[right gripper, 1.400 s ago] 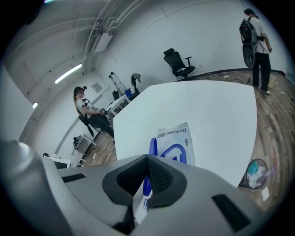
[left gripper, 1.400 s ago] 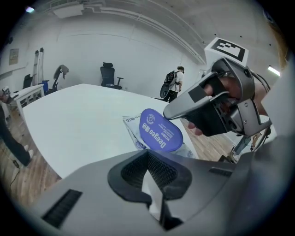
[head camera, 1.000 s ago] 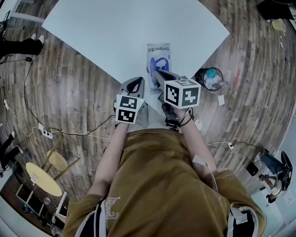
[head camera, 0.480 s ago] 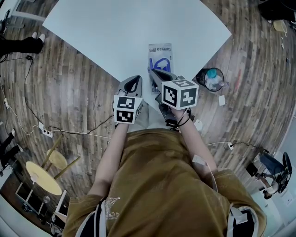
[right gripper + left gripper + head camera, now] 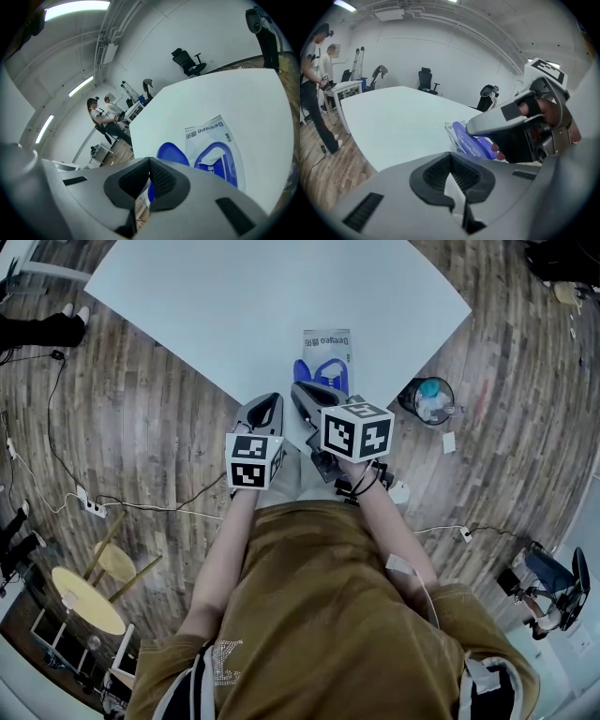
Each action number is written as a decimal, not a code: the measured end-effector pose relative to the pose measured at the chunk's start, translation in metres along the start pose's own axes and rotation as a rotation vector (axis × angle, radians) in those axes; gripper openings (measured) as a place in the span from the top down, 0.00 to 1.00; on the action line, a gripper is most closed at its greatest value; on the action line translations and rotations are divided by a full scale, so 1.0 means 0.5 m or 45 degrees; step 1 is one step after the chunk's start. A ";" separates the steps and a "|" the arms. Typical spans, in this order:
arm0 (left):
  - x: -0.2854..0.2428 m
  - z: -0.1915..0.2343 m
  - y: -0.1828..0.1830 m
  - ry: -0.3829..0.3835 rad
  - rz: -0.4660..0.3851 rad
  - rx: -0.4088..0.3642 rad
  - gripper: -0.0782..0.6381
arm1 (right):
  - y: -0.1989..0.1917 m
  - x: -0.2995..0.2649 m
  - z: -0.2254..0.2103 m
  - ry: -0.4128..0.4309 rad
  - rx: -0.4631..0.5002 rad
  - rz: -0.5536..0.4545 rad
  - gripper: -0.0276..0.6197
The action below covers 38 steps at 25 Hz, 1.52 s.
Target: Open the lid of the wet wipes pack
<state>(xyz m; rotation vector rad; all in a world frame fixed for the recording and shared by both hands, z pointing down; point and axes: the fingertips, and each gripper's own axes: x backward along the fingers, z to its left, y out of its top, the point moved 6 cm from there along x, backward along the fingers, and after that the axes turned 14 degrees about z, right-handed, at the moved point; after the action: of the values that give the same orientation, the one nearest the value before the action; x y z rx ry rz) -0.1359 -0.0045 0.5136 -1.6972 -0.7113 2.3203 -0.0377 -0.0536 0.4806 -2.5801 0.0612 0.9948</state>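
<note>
Blue lid [image 5: 173, 154], raised off the wet wipes pack [image 5: 211, 136] on the table [image 5: 234, 306], is pinched in your right gripper [image 5: 150, 168]. Your left gripper [image 5: 451, 164] is closed and empty, so pulling may drag the unheld pack.

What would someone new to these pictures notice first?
The wet wipes pack lies near the corner of the white table, its blue lid flipped up and pinched in the right gripper. Beside it, the left gripper hovers at the table edge, jaws together on nothing.
</note>
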 end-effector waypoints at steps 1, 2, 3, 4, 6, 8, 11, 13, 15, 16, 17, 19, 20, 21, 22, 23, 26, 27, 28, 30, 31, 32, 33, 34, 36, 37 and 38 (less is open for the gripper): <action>-0.001 0.002 0.001 -0.003 0.000 0.004 0.89 | 0.000 -0.004 0.000 0.013 -0.007 0.001 0.94; -0.001 0.005 0.001 -0.007 -0.001 0.009 0.89 | -0.001 -0.008 0.001 0.024 -0.007 0.008 0.94; 0.000 0.007 0.001 -0.010 -0.003 0.014 0.89 | -0.003 -0.013 0.003 0.031 0.001 0.019 0.94; 0.001 0.009 0.000 -0.011 -0.004 0.019 0.89 | -0.004 -0.018 0.005 0.033 0.011 0.028 0.94; 0.002 0.013 0.003 -0.012 -0.014 0.029 0.89 | -0.005 -0.025 0.005 0.032 0.017 0.034 0.94; 0.003 0.015 0.008 -0.012 -0.025 0.033 0.89 | -0.006 -0.029 0.004 0.032 0.007 0.029 0.94; 0.008 0.017 0.016 -0.005 -0.052 0.029 0.89 | -0.014 -0.038 0.000 0.053 0.003 0.035 0.94; 0.015 0.016 0.026 -0.002 -0.092 0.014 0.89 | -0.023 -0.045 -0.006 0.057 0.008 0.058 0.94; 0.021 0.012 0.039 -0.015 -0.140 -0.023 0.89 | -0.033 -0.051 -0.013 0.042 0.016 0.086 0.94; 0.020 0.008 0.044 -0.031 -0.156 -0.046 0.89 | -0.038 -0.051 -0.017 0.033 0.018 0.095 0.94; 0.017 0.003 0.046 -0.046 -0.159 -0.067 0.89 | -0.043 -0.051 -0.020 0.023 0.018 0.101 0.94; 0.007 -0.005 0.044 -0.054 -0.139 -0.093 0.89 | -0.052 -0.047 -0.027 -0.001 0.019 0.108 0.94; 0.003 -0.005 0.042 -0.046 -0.127 -0.099 0.89 | -0.056 -0.045 -0.031 -0.017 0.024 0.112 0.94; 0.000 -0.004 0.040 -0.036 -0.116 -0.104 0.89 | -0.060 -0.043 -0.034 -0.035 0.033 0.118 0.94; -0.001 -0.002 0.038 -0.026 -0.105 -0.112 0.89 | -0.063 -0.042 -0.037 -0.052 0.044 0.125 0.94; -0.003 0.000 0.037 -0.017 -0.091 -0.125 0.89 | -0.067 -0.040 -0.040 -0.065 0.051 0.130 0.94; -0.014 0.006 0.026 0.015 -0.032 -0.171 0.89 | -0.073 -0.034 -0.046 -0.077 0.044 0.117 0.94; -0.019 0.008 0.022 0.019 -0.015 -0.175 0.89 | -0.073 -0.030 -0.046 -0.081 0.041 0.103 0.94; -0.024 0.011 0.019 0.018 -0.005 -0.169 0.89 | -0.072 -0.026 -0.046 -0.086 0.040 0.088 0.94; -0.032 0.019 0.012 0.017 0.004 -0.145 0.89 | -0.072 -0.018 -0.047 -0.093 0.039 0.065 0.94; -0.035 0.022 0.009 0.019 0.007 -0.137 0.89 | -0.072 -0.015 -0.048 -0.095 0.037 0.057 0.94; -0.038 0.024 0.007 0.022 0.014 -0.136 0.89 | -0.073 -0.011 -0.051 -0.099 0.033 0.051 0.94; -0.042 0.024 0.006 0.023 0.025 -0.139 0.89 | -0.073 -0.007 -0.054 -0.104 0.029 0.045 0.94; -0.047 0.025 0.006 0.023 0.037 -0.142 0.89 | -0.074 -0.002 -0.057 -0.112 0.026 0.039 0.94; -0.056 0.026 0.005 0.020 0.054 -0.140 0.89 | -0.075 0.006 -0.063 -0.128 0.025 0.026 0.94; -0.061 0.026 0.005 0.021 0.062 -0.138 0.89 | -0.076 0.010 -0.065 -0.136 0.026 0.019 0.94; -0.065 0.026 0.004 0.025 0.071 -0.139 0.89 | -0.076 0.014 -0.068 -0.144 0.029 0.013 0.94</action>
<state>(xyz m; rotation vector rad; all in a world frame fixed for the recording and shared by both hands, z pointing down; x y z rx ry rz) -0.1371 -0.0232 0.5433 -1.8052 -0.8106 2.3384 -0.0044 -0.0296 0.5116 -2.5005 0.0556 1.1350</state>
